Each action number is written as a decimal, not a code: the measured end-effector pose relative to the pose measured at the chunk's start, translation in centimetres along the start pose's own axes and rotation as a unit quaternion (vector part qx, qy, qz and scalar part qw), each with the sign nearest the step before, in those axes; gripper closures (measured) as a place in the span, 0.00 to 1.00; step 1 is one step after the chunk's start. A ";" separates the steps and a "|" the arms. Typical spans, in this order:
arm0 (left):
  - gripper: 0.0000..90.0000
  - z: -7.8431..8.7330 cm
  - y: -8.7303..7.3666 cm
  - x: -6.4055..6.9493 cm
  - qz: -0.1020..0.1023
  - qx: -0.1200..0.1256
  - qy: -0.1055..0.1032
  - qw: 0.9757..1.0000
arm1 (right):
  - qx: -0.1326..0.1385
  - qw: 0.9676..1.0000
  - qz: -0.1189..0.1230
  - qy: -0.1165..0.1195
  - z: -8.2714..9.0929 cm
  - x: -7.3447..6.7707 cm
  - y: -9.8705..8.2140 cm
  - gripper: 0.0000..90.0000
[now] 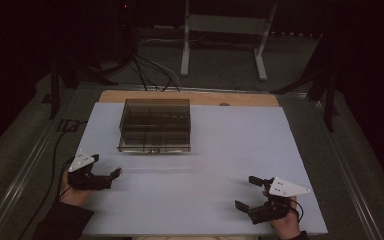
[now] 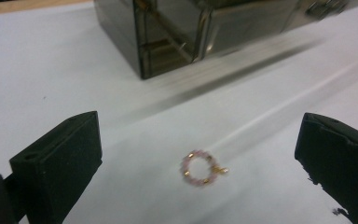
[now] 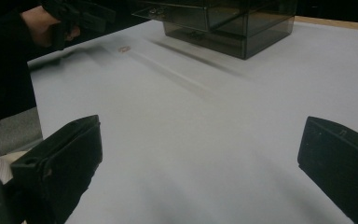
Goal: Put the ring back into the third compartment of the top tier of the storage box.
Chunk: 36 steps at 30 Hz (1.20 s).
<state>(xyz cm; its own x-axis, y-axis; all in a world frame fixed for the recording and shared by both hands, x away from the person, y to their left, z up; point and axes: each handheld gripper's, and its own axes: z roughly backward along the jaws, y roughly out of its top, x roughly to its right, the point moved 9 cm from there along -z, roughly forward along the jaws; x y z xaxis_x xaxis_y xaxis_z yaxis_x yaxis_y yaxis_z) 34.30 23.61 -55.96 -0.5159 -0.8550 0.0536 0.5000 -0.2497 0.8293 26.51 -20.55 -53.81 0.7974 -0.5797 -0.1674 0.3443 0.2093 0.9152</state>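
A small bracelet [image 2: 200, 169] of pink beads with gold links lies flat on the white table sheet [image 1: 220, 150]. My left gripper [image 2: 199, 140] stands open just short of it, with the bracelet centred between the two black jaws and touching neither. In the high view my left gripper [image 1: 106, 165] is at the front left of the sheet. My right gripper [image 1: 245, 191] is open at the front right with nothing between its jaws. In the right gripper view the bracelet [image 3: 124, 48] is a tiny ring far off, near the other hand.
A smoked see-through box [image 1: 155, 125] with inner compartments stands at the back middle of the sheet, beyond the bracelet. It also appears as the box [image 2: 205, 32] and the box [image 3: 223, 23]. Dark floor, cables and a white stand lie behind the table.
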 end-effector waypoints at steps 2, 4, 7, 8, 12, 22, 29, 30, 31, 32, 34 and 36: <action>0.02 -0.1 -0.1 0.1 0.005 -0.001 -0.011 1.000 | -0.001 1.000 0.000 0.000 0.0 0.0 0.0 0.00; 0.02 -0.2 -0.2 0.1 0.009 -0.004 -0.013 1.000 | -0.002 1.000 0.001 0.000 0.0 0.0 0.0 0.00; 0.05 -0.4 -0.5 0.0 0.012 -0.016 -0.009 1.000 | -0.003 1.000 0.001 0.001 0.0 0.0 -0.1 0.00; 0.05 -0.4 -0.6 0.1 0.014 -0.023 -0.013 1.000 | -0.003 1.000 0.001 0.000 -0.1 0.0 -0.1 0.00; 0.05 -0.8 -0.9 0.1 0.031 -0.051 -0.010 0.998 | -0.002 1.000 0.000 0.000 0.0 0.0 0.0 0.00; 0.26 -1.1 -1.3 -0.7 0.027 -0.071 0.039 0.996 | -0.002 1.000 0.000 0.000 0.0 0.0 0.0 0.00; 0.47 -1.5 -1.6 0.0 0.011 -0.084 0.023 0.996 | -0.003 1.000 -0.001 0.000 -0.1 0.0 -0.1 0.00; 0.49 -1.6 -1.6 0.0 0.010 -0.085 0.023 0.996 | -0.004 1.000 -0.001 -0.001 -0.1 0.0 -0.1 0.00; 0.53 -1.7 -1.6 0.0 0.011 -0.086 0.023 0.996 | -0.004 1.000 0.000 -0.001 -0.1 0.0 -0.1 0.00; 0.55 -1.8 -1.6 0.0 0.011 -0.086 0.021 0.996 | -0.003 1.000 -0.001 -0.001 0.0 0.0 -0.1 0.00; 0.60 -2.0 -1.8 0.2 0.008 -0.090 0.015 0.996 | -0.003 1.000 0.000 -0.002 0.0 0.0 -0.1 0.00; 0.64 -2.3 -2.0 0.2 0.000 -0.096 0.020 0.995 | -0.004 1.000 -0.001 -0.002 0.0 0.0 -0.1 0.00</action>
<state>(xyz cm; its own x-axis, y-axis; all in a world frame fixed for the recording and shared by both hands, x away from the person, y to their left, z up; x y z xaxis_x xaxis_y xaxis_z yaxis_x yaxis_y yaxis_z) 34.79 22.95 -58.86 -0.4888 -0.8719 0.0283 0.6259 -0.3279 0.7076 26.46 -20.55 -53.93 0.7950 -0.5829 -0.1677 0.3493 0.2140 0.9122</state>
